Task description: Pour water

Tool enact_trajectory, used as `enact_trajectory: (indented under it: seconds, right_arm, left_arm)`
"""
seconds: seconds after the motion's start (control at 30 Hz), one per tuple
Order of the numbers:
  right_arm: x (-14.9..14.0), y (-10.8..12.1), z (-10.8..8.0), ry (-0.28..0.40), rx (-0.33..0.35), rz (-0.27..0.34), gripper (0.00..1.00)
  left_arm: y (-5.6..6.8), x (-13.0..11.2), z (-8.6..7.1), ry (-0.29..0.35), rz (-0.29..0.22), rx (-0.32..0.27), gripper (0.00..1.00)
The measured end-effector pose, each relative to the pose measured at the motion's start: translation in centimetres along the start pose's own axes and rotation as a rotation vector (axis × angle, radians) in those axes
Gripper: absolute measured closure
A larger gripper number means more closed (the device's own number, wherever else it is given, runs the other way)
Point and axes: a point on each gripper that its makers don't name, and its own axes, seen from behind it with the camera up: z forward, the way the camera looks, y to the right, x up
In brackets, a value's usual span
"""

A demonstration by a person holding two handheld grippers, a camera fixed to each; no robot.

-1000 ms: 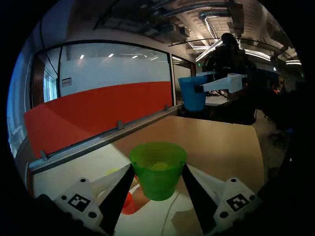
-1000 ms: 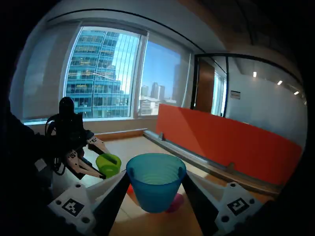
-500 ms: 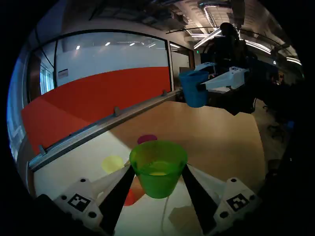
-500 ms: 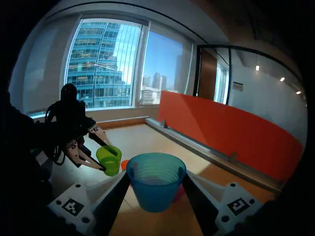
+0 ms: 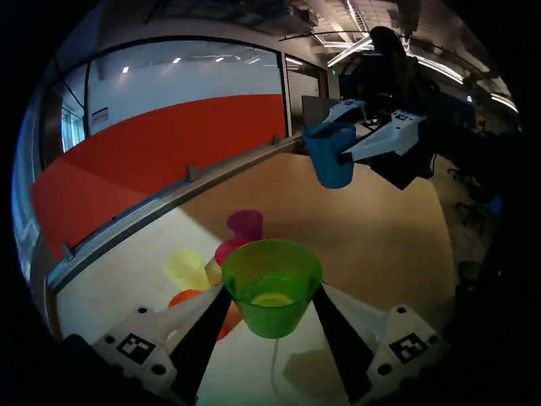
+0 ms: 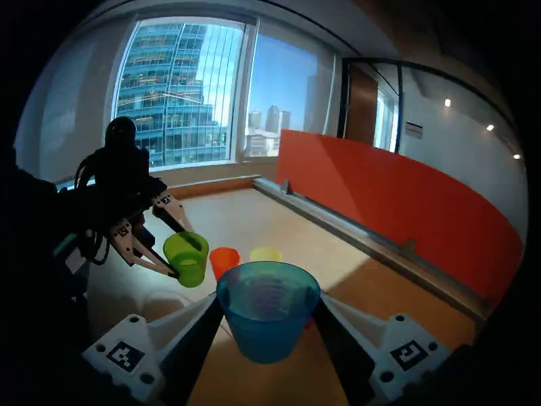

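**A:** What is in the left tool (image 5: 272, 292)?

**B:** Its two fingers are closed on a green cup (image 5: 272, 271). The cup is upright and held above the table (image 5: 385, 230). A little pale liquid seems to lie at the bottom.

**A:** And the right tool (image 6: 268, 306)?

**B:** It grips a blue cup (image 6: 268, 328) the same way, mouth up. I cannot tell whether that cup holds water.

**A:** Where do the two cups lie from each other?

**B:** Well apart. In the left gripper view the blue cup is up and to the right of the green one. It is farther off and appears higher over the table. In the right gripper view the green cup is off to the left. A pink cup (image 5: 245, 224), a yellow cup (image 5: 186, 268) and an orange cup (image 6: 224, 260) stand on the table near the green one.

**A:** So what does the pour turn on?

**B:** Probably closing that gap first, so one rim is above the other.
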Motion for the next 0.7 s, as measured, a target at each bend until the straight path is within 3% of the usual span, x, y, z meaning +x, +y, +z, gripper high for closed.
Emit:
enact_trajectory:
  seconds: [0.7]
  right_arm:
    - [-5.5, -1.1, 2.1, -0.12, 0.05, 0.021, 0.09]
  left_arm:
    - [0.7, -2.3, 1.0, -0.084, -0.002, -0.037, 0.17]
